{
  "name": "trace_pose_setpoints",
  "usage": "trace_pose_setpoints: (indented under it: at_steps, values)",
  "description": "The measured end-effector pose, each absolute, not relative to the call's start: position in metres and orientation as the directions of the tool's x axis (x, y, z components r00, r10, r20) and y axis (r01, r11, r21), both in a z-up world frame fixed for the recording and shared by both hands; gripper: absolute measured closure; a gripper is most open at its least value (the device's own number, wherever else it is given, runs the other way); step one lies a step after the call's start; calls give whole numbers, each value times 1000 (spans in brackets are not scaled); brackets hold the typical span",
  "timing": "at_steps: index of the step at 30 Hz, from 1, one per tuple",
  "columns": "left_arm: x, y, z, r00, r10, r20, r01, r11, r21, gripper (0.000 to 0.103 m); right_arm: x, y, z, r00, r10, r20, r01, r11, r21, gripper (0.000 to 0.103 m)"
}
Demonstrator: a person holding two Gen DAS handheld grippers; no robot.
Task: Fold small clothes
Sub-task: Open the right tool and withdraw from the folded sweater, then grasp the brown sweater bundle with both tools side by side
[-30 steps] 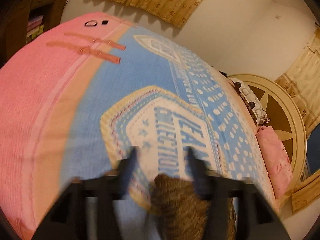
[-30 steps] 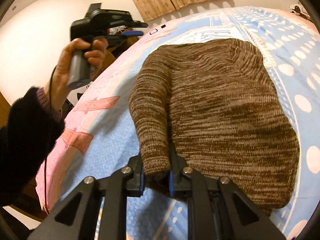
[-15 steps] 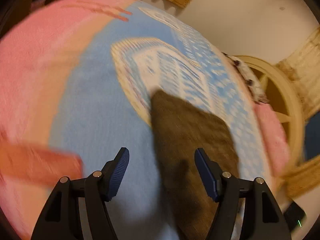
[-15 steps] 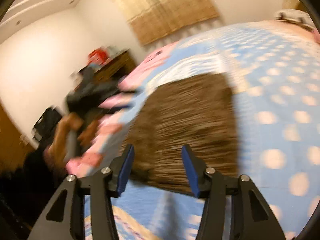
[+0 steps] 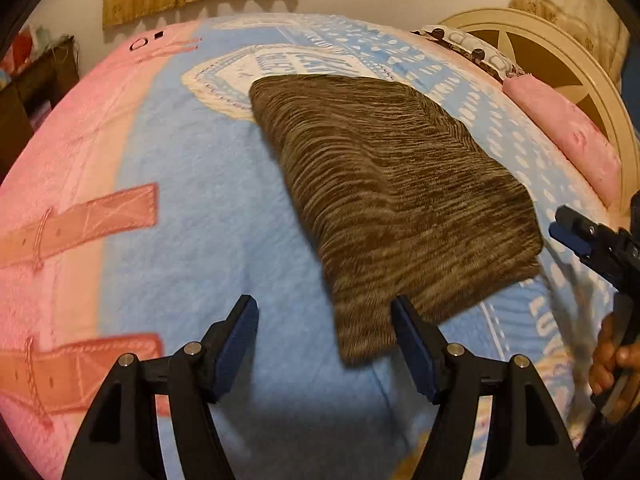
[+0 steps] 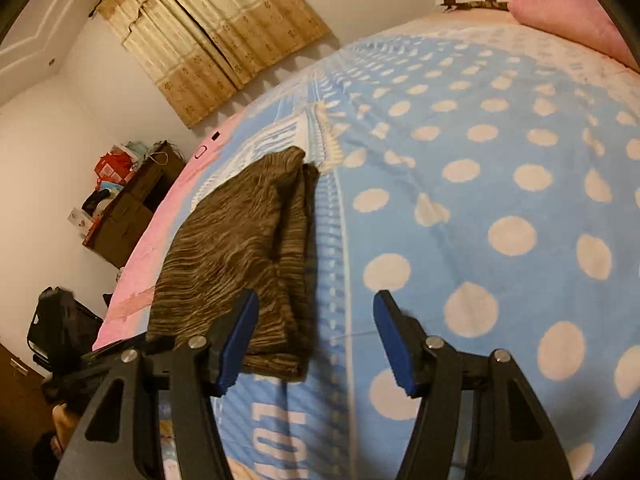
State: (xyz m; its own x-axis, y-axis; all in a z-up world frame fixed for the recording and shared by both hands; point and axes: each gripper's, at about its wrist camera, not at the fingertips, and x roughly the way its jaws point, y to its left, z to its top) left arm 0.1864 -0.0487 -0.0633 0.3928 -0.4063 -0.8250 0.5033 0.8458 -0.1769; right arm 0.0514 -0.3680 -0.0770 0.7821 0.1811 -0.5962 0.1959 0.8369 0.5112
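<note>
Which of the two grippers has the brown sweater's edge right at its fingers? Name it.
The left gripper: the folded brown sweater has its near corner between the open fingers. The right gripper frames mostly bare blanket, with the sweater beside it.

The blanket [image 6: 500, 184] carries the only lettering. Near its close edge in the right wrist view, large white letters on a blue band read "LO", cut off below. The badge print towards its far edge is too blurred to read.
</note>
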Motion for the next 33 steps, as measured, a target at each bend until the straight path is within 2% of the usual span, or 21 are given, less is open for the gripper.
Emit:
trace_pose_setpoints:
  at_steps: [3,5,7,8,11,15,16,19,20,21,23,24,26,28,31,33]
  values:
    - [199,-30,-53,375,-427,-823,423,869,-257,33,55,-369,-71,790,199,-580,180,828,530,39]
    - [203,-25,-39,424,-463,-779,391,869,-304,33,65,-369,-62,798,197,-570,161,842,516,35]
    - [218,-28,-30,471,-507,-722,361,857,-367,31,81,-365,-54,802,207,-560,130,856,501,23]
    - [226,-30,-29,483,-528,-698,349,847,-400,27,89,-362,-48,801,222,-556,104,863,494,15]
    - [254,-42,-43,491,-543,-681,281,839,-466,25,115,-351,-47,795,204,-571,91,891,445,13]
    - [280,-51,-86,382,-601,-702,156,791,-592,25,160,-343,-70,752,169,-638,129,911,393,13]
    - [273,-48,-84,431,-605,-669,167,783,-600,25,166,-343,-76,742,165,-649,139,910,390,14]
    - [263,-57,-82,457,-579,-676,242,812,-532,25,174,-341,-95,719,163,-675,156,909,386,16]
    - [257,-61,-80,466,-559,-686,269,828,-492,25,171,-340,-91,734,180,-655,128,911,393,25]
    - [250,-70,-79,480,-521,-705,301,853,-425,25,171,-339,-90,731,215,-648,94,909,407,39]
    - [247,-81,-79,501,-469,-727,336,880,-337,25,171,-336,-94,710,232,-665,78,913,402,43]
    - [244,-85,-79,513,-450,-732,347,888,-303,25,171,-335,-93,710,239,-663,68,913,402,50]
    - [246,-83,-82,513,-458,-726,341,885,-317,25,169,-334,-94,707,265,-655,41,910,412,52]
    - [252,-70,-84,490,-505,-710,317,862,-395,25,168,-338,-96,708,275,-650,44,902,429,52]
    - [257,-59,-87,466,-561,-684,278,827,-489,25,165,-346,-99,713,304,-632,53,876,480,50]
    - [256,-59,-87,465,-571,-676,283,820,-497,25,165,-350,-101,712,323,-624,51,862,504,48]
